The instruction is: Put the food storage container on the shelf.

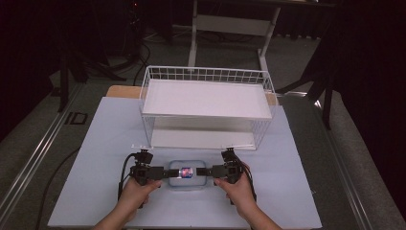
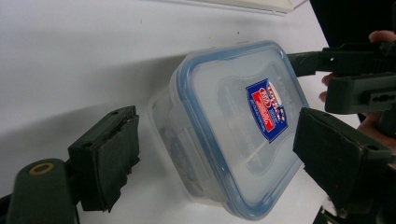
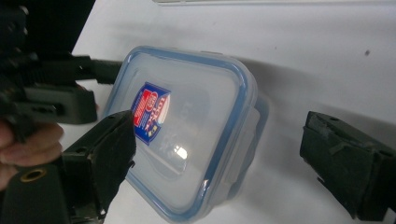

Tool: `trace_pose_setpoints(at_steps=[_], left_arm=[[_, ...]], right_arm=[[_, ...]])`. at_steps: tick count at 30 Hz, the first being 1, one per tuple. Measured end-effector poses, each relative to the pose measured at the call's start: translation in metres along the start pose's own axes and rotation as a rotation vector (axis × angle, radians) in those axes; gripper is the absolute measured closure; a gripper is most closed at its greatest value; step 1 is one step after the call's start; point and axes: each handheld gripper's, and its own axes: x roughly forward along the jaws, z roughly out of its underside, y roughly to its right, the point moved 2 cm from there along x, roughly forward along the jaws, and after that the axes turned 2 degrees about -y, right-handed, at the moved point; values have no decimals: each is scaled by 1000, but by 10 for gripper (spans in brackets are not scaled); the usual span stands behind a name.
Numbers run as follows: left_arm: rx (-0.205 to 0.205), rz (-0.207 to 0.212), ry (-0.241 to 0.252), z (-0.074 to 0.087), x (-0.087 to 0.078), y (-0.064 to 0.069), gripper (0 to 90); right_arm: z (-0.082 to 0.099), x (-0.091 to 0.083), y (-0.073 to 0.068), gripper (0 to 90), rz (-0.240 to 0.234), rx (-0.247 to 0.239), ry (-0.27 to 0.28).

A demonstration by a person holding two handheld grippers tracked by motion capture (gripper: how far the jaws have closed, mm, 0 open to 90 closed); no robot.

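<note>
A clear container (image 1: 186, 174) with a blue-rimmed lid sat near the tabletop's (image 1: 95, 158) front edge, midway between its side edges. From above, the left tongs (image 1: 168, 174) and right tongs (image 1: 202, 172) met it from either end, but how their jaws stood was too small to read. Each gripper view settled it: the left tongs (image 2: 217, 156) were spread astride the container, as were the right tongs (image 3: 217, 156), pads off its walls. The wire rack (image 1: 206, 103) behind stood whole from above. The label's (image 2: 270, 108) print was illegible.
</note>
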Motion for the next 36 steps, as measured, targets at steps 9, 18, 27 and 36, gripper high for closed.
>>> trace_pose_setpoints(at_steps=[9, 18, 27, 36], left_arm=[[-35, 31, -31, 8, 13, 0, 251], [-34, 26, -45, 6, 12, 1, 287], [-2, -24, -56, 7, 5, 10, 366], [92, -106, 11, 22, -1, 27, 392]], right_arm=[[4, 12, -7, 218, -12, 55, -39], [6, 14, -5, 330, -9, 124, -90], [9, 11, -12, 335, 29, 108, -84], [26, 6, -29, 330, 110, -51, -11]])
